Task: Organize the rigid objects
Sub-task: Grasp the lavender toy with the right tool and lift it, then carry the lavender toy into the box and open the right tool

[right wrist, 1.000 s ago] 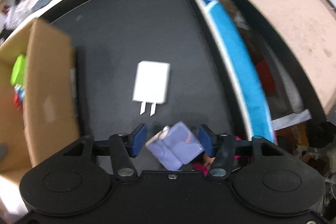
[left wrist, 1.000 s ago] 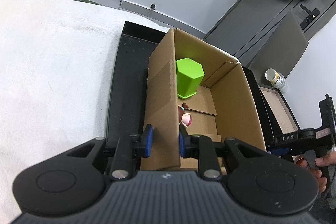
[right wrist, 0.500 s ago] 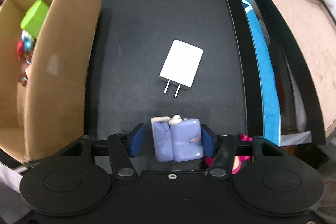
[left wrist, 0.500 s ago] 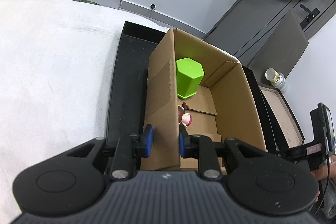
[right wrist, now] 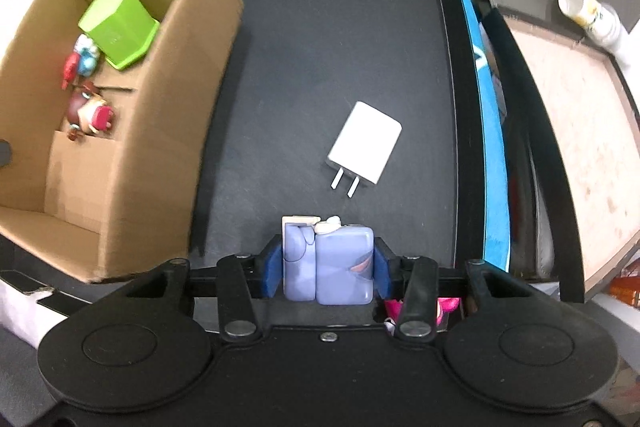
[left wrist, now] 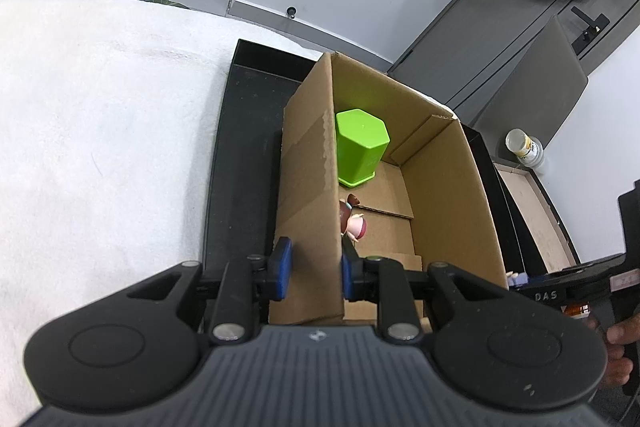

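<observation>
cardboard box (left wrist: 440, 187) wall pinched steady by left tongs (left wrist: 312, 273); right tongs (right wrist: 326, 265) closing around lavender block figurine (right wrist: 328, 263), probably headed boxward.

Open room is left on the black tray floor (right wrist: 340, 39) around the white plug charger (right wrist: 366, 143), bounded by the brown cardboard box wall (right wrist: 176, 99) and the tray's raised rim.

A plain brown cardboard box (right wrist: 120, 131) holds a lime-green cup (right wrist: 118, 27) and red, blue and pink figures (right wrist: 86, 107). Beside the box, a white charger (right wrist: 366, 143) lies on a black tray (right wrist: 320, 47). Blue pads (right wrist: 274, 273) flank a lavender block (right wrist: 328, 267).
</observation>
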Demonstrator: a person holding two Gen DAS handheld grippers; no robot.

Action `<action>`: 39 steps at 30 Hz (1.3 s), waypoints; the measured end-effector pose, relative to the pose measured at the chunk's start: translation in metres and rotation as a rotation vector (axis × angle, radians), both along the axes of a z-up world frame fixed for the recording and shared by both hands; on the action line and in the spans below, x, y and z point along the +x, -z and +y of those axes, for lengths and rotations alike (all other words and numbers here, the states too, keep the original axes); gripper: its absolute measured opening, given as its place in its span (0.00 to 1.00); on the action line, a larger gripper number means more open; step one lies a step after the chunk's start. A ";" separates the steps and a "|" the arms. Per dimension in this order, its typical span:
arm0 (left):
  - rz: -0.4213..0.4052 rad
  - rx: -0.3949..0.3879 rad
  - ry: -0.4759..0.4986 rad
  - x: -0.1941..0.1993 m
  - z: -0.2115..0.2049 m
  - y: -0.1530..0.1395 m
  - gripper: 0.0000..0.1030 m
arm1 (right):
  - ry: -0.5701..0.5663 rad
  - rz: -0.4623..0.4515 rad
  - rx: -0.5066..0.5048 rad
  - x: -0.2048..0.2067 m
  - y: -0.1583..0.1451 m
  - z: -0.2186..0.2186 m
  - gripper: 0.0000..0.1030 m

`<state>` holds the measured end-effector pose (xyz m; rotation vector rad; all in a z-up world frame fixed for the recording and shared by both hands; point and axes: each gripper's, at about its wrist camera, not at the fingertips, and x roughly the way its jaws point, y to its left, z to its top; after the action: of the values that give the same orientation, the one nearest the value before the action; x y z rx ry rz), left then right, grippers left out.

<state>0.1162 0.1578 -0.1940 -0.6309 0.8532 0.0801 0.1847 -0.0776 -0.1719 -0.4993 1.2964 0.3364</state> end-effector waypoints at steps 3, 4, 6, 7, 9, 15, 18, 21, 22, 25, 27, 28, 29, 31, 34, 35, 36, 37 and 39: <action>0.000 -0.001 -0.001 0.000 0.000 0.000 0.22 | -0.024 -0.020 0.009 0.002 -0.013 0.003 0.43; 0.000 -0.001 -0.001 0.000 0.000 0.000 0.22 | -0.031 -0.029 0.012 0.001 -0.018 0.006 0.43; 0.000 -0.002 -0.001 0.000 0.000 0.000 0.22 | -0.038 -0.046 0.021 -0.001 -0.026 0.010 0.43; 0.000 -0.002 -0.001 0.000 0.001 0.000 0.22 | -0.042 -0.054 0.028 -0.001 -0.031 0.013 0.43; 0.000 -0.002 -0.001 0.000 0.001 0.000 0.22 | -0.050 -0.064 0.037 0.000 -0.038 0.018 0.43; 0.000 -0.003 0.000 0.000 0.001 0.000 0.22 | -0.089 -0.112 0.053 0.001 -0.058 0.033 0.43; 0.000 -0.005 -0.001 0.000 0.001 0.000 0.22 | -0.105 -0.138 0.063 0.002 -0.067 0.040 0.43; 0.000 -0.006 -0.001 0.000 0.002 0.000 0.22 | -0.120 -0.155 0.067 0.002 -0.076 0.049 0.43; 0.000 -0.005 -0.001 0.000 0.001 0.000 0.22 | -0.125 -0.162 0.066 0.003 -0.078 0.051 0.43; 0.000 -0.006 -0.001 0.000 0.001 0.000 0.22 | -0.129 -0.192 0.065 0.001 -0.082 0.058 0.43; 0.000 -0.008 -0.002 0.000 0.002 0.000 0.22 | -0.134 -0.211 0.069 -0.001 -0.084 0.063 0.43; 0.000 -0.007 -0.001 0.000 0.001 0.000 0.22 | -0.137 -0.218 0.073 -0.002 -0.085 0.066 0.43; 0.000 -0.006 0.000 0.000 0.001 0.000 0.22 | -0.141 -0.224 0.076 -0.003 -0.086 0.069 0.43; 0.000 -0.004 0.001 0.000 0.001 0.000 0.22 | -0.149 -0.236 0.084 -0.005 -0.089 0.074 0.43; 0.000 -0.005 0.000 0.000 0.001 0.000 0.22 | -0.162 -0.249 0.095 -0.006 -0.094 0.083 0.43; 0.000 -0.005 0.000 0.000 0.001 0.000 0.22 | -0.166 -0.252 0.100 -0.006 -0.095 0.085 0.43; 0.000 -0.005 0.001 0.000 0.000 0.000 0.22 | -0.171 -0.253 0.105 -0.006 -0.096 0.088 0.43; 0.000 -0.005 0.001 0.000 0.001 0.000 0.22 | -0.176 -0.256 0.110 -0.007 -0.097 0.091 0.43; 0.001 -0.005 0.000 0.000 0.001 0.000 0.22 | -0.186 -0.260 0.119 -0.008 -0.098 0.096 0.43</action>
<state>0.1165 0.1585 -0.1938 -0.6356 0.8543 0.0778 0.1769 0.0183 -0.0743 -0.5445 0.9746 0.4844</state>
